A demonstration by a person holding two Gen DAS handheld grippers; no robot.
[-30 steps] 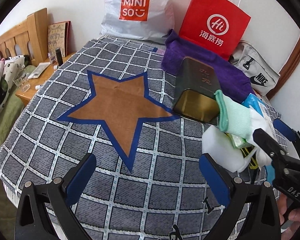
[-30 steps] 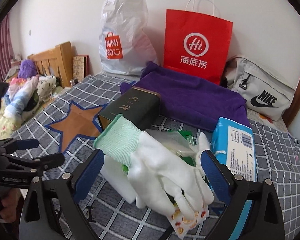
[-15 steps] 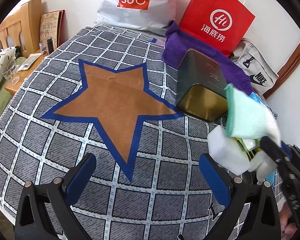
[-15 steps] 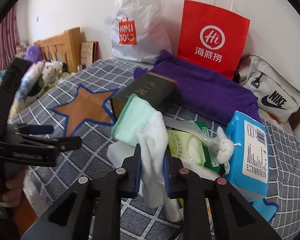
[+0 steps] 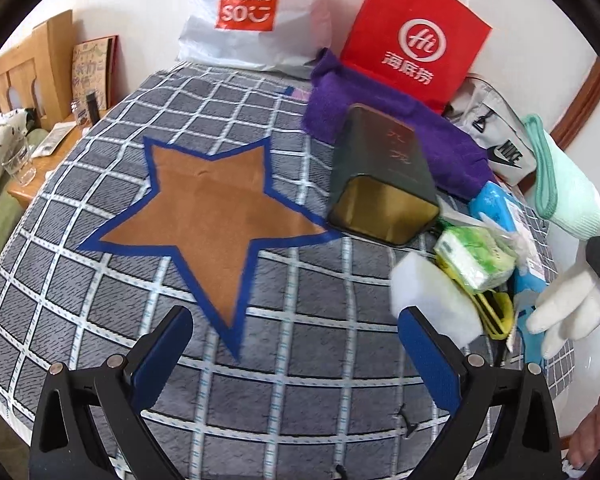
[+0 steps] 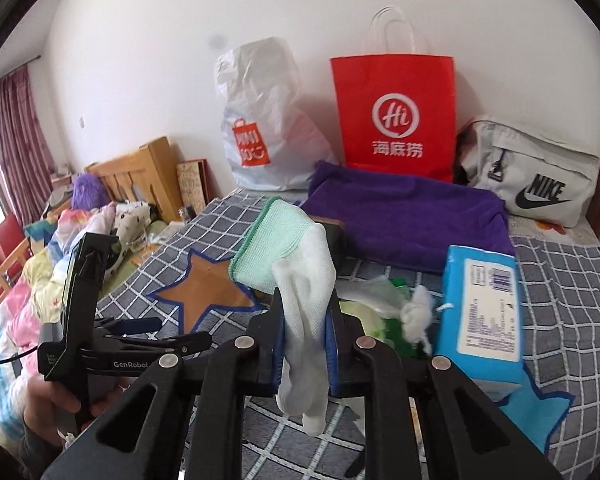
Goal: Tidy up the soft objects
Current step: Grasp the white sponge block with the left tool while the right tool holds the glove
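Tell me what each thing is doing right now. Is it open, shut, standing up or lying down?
Right claw: shut on the glove.
Glove: lifted off the bed, fingers dangling.
Left claw: open, holding nothing.
Green tin: lying on its side.
Purple towel: lying flat.
Red paper bag: standing against the wall.
Blue tissue pack: propped up on its side.
White sponge: resting on the bedspread.

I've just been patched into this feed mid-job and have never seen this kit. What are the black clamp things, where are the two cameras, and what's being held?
No robot: a person holds a clamp-style tool in each hand, with a fisheye camera on each looking along its fingers. In the right tool's view, the right gripper is shut on a white glove with a mint cuff, lifted off the bed. The left gripper is open and holds nothing above the checked blanket. On the blanket lie a dark tin, a white sponge, tissue packs and a purple towel.
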